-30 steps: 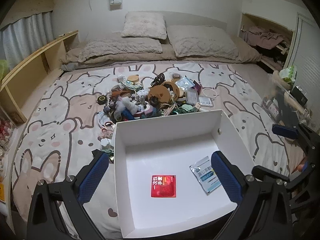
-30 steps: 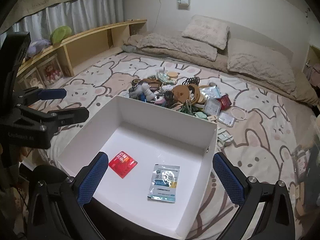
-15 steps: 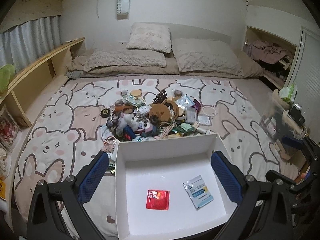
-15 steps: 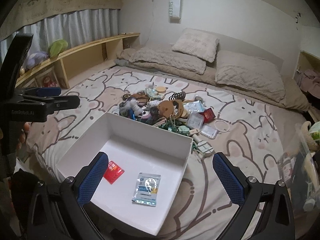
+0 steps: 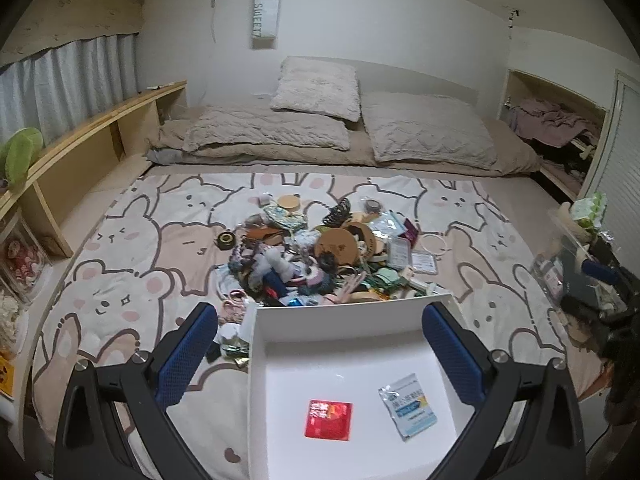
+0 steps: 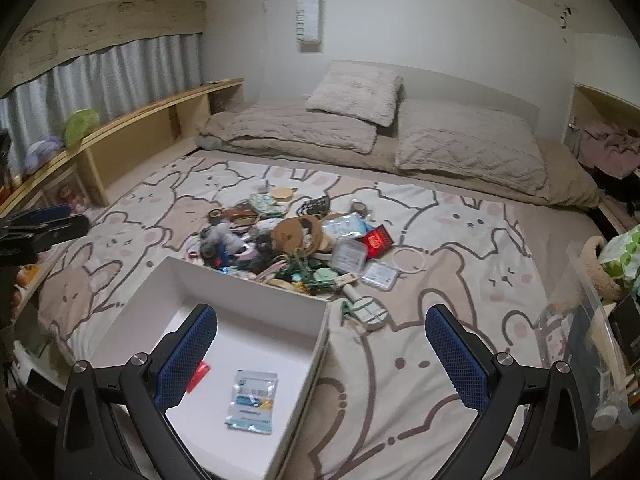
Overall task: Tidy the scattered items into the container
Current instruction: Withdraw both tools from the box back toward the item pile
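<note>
Left wrist view | "SWEET" read on wall hanging (image 5: 266, 20), top centre | packet (image 5: 408, 405) print unreadable | both tongs spread wide, nothing held

- My pads (image 5: 188, 350) look like blue, dimpled rubber on matt black plastic.
- The box (image 5: 340, 316) is smooth white card.
- The sachet (image 5: 408, 404) is glossy plastic.
- The sheet (image 6: 440, 336) is soft matt cloth.
- The shelf (image 6: 132, 128) is pale wood.
</note>
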A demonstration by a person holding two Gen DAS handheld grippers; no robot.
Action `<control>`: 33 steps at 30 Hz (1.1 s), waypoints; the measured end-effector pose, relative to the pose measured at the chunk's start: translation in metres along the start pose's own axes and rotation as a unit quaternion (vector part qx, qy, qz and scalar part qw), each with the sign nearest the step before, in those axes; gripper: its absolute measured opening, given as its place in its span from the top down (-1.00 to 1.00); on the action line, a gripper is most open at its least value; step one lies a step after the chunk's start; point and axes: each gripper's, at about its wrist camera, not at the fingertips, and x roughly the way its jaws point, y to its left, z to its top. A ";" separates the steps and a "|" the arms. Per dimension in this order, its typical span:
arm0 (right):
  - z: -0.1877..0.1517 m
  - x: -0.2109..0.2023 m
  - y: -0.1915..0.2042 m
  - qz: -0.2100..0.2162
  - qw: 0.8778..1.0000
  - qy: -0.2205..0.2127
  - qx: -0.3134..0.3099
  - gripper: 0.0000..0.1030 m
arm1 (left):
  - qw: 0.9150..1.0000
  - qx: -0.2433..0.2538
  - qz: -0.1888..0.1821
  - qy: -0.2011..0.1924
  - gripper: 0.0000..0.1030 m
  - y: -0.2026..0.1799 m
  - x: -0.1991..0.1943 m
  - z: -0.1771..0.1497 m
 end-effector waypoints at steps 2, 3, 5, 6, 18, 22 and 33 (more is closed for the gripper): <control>0.002 0.007 -0.008 -0.006 1.000 0.003 0.005 -1.00 | 1.000 -0.001 0.007 0.001 -1.00 0.006 0.004 0.002; 0.003 0.011 -0.012 -0.007 1.000 0.004 0.008 -1.00 | 1.000 -0.002 0.009 0.001 -1.00 0.008 0.006 0.002; 0.005 0.018 -0.020 -0.011 1.000 0.006 0.014 -1.00 | 1.000 -0.010 0.012 0.001 -1.00 0.014 0.009 0.004; 0.005 0.023 -0.024 -0.014 1.000 0.008 0.019 -1.00 | 1.000 -0.016 0.010 0.002 -1.00 0.018 0.012 0.005; 0.000 0.076 -0.077 -0.036 0.995 0.040 0.088 -1.00 | 0.998 -0.030 0.053 0.018 -1.00 0.061 0.042 0.013; -0.003 0.092 -0.090 -0.040 0.992 0.055 0.111 -1.00 | 0.996 -0.034 0.072 0.028 -1.00 0.077 0.053 0.014; 0.000 0.142 -0.110 -0.058 0.985 0.092 0.132 -1.00 | 0.992 -0.033 0.101 0.067 -0.99 0.113 0.093 0.029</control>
